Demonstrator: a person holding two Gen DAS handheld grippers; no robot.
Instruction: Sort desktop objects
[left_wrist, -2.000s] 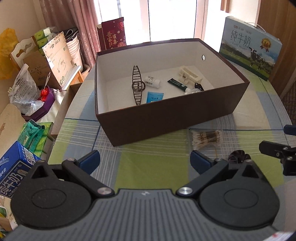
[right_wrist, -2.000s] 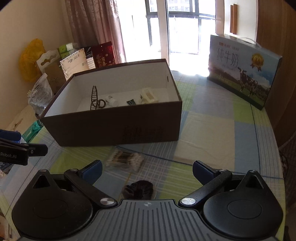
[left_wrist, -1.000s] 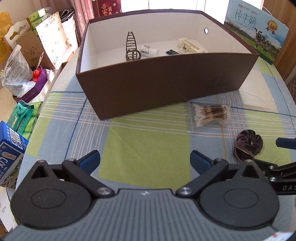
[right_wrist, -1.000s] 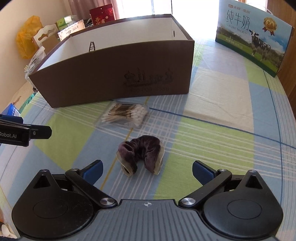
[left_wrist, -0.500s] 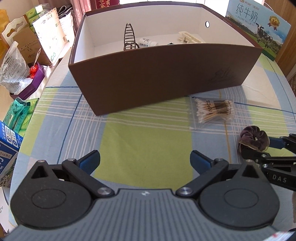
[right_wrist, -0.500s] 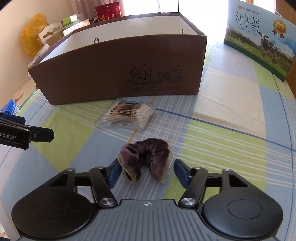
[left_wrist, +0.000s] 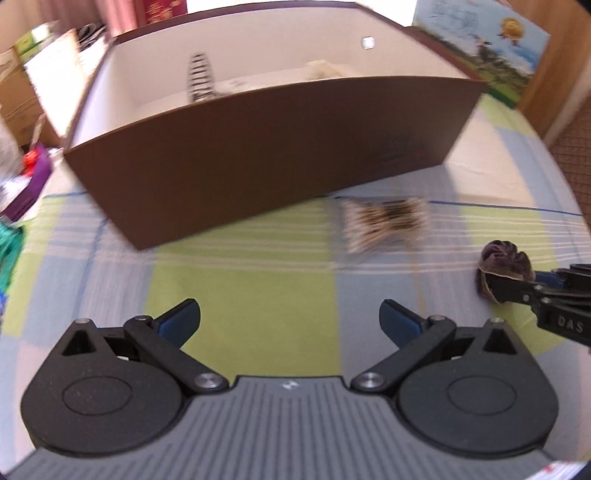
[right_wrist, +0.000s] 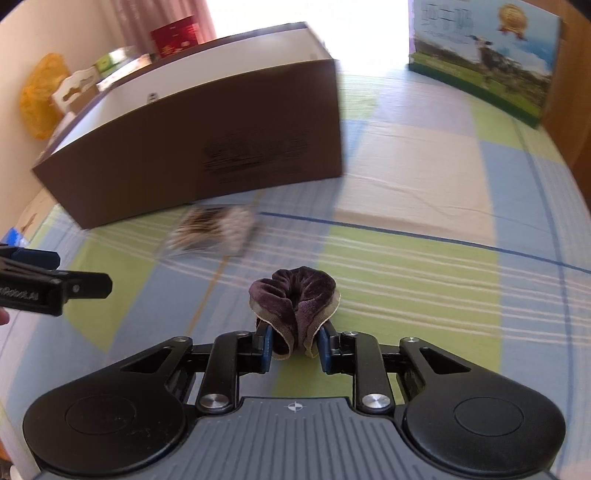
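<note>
Just in front of the brown box (right_wrist: 207, 147), on the checked cloth (right_wrist: 406, 280), the right gripper (right_wrist: 293, 343) is closing on the dark velvet scrunchie (right_wrist: 295, 295). The blue pads already press the near end of the scrunchie from both sides, so its folds bunch up between them while the far loop bulges free toward the box. The left gripper (left_wrist: 290, 319) hangs over bare cloth nearer than the box with its fingers spread wide and nothing between them. A packet of cotton swabs (right_wrist: 214, 230) lies between the scrunchie and the box wall, close to the wall, blurred in both views. To do this step well, the person should probably let the squeeze finish before lifting, since soft fabric gives under the pads and a shallow bite on one end could slip out. It seems wise to lift straight up first, so the hanging loop clears the cloth and does not drag the swabs toward the box. The carry then needs enough height to pass over the box rim, which stands well above the scrunchie. Release should likely come over an open patch of the box floor, away from the items (left_wrist: 201, 79) already inside. The left gripper looks free to take the swabs afterward.
</note>
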